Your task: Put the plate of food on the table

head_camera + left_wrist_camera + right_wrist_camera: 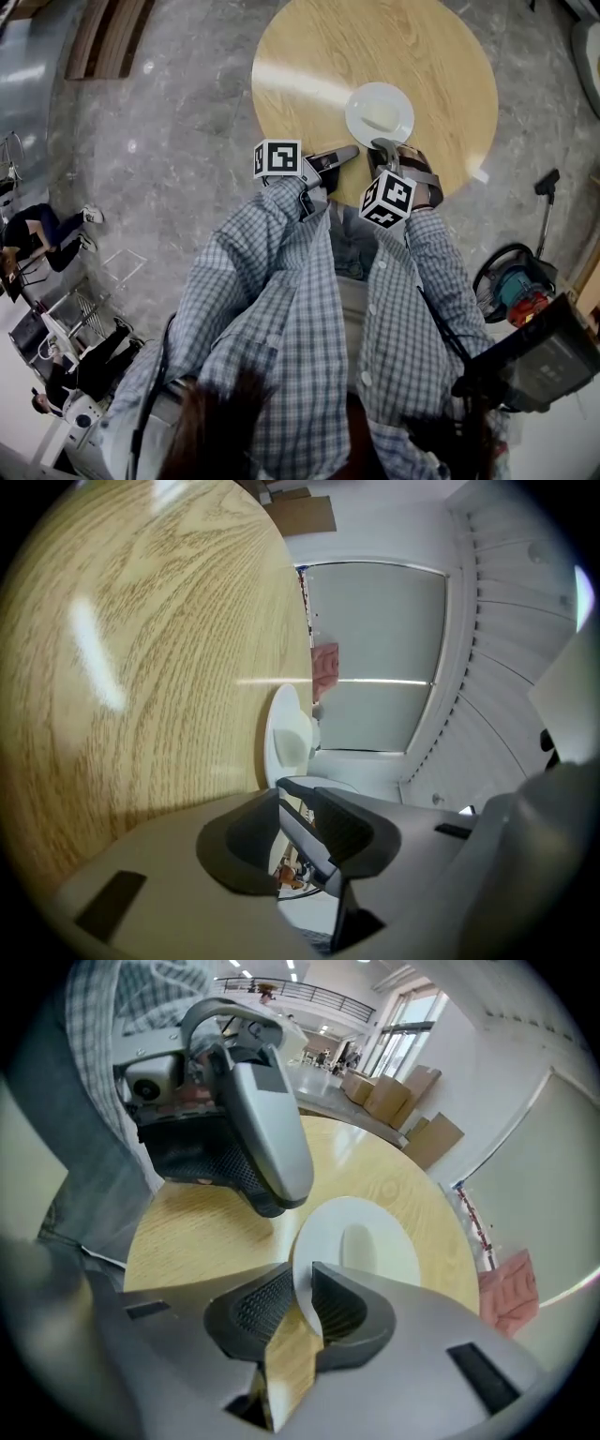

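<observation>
Right gripper (302, 1290) is pinching the near rim of the plate (361, 1232), which looks set down on the table (187, 1232) near its near edge (pale food in the middle). Left gripper (349, 153), jaws pressed together and empty, points in from just left of the plate.

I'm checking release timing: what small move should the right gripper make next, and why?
Probably open the right gripper to let go: its fingers clamp the rim of the plate, which looks to lie flat on the table.
</observation>
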Tool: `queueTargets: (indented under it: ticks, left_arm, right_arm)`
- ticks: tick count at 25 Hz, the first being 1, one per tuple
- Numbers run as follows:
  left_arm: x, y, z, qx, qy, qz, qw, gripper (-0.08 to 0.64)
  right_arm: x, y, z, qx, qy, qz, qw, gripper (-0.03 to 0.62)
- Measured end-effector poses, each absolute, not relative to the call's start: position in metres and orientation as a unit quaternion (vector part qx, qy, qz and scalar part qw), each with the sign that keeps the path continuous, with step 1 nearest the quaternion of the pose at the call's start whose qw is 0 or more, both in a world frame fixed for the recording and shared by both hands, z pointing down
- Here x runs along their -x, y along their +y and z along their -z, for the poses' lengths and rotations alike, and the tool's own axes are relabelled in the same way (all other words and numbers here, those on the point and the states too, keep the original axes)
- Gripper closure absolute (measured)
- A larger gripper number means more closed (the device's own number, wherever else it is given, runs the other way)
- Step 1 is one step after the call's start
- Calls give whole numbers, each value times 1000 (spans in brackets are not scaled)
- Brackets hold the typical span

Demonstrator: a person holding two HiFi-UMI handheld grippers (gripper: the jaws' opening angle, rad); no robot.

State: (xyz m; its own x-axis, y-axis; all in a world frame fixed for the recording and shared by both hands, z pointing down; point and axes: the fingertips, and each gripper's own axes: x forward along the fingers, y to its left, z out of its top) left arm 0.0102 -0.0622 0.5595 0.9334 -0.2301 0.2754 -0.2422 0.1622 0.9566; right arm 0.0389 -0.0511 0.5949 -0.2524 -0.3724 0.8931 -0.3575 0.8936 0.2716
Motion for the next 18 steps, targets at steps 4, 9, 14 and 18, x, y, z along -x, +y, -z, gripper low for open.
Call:
queueTargets:
  ticks: [4, 9, 14, 18]
  left_arm:
    - [-7, -64, -561, -651, -192, -10, 734, 484]
    - [-4, -66, -559, -666, -201, -24, 718, 543]
    - [-4, -66, -550, -703, -204, -53, 679, 552]
    - [-7, -70, -538, -730, -204, -64, 649, 552]
  right_arm:
    - [-39, -52, -593, -243, -803, -40, 542, 540]
    - [-40, -51, -586, -264, -814, -59, 515, 540]
    - [-42, -59, -569, -312, -820, -79, 473, 541]
    - [-43, -61, -557, -332, -829, -124, 433, 541]
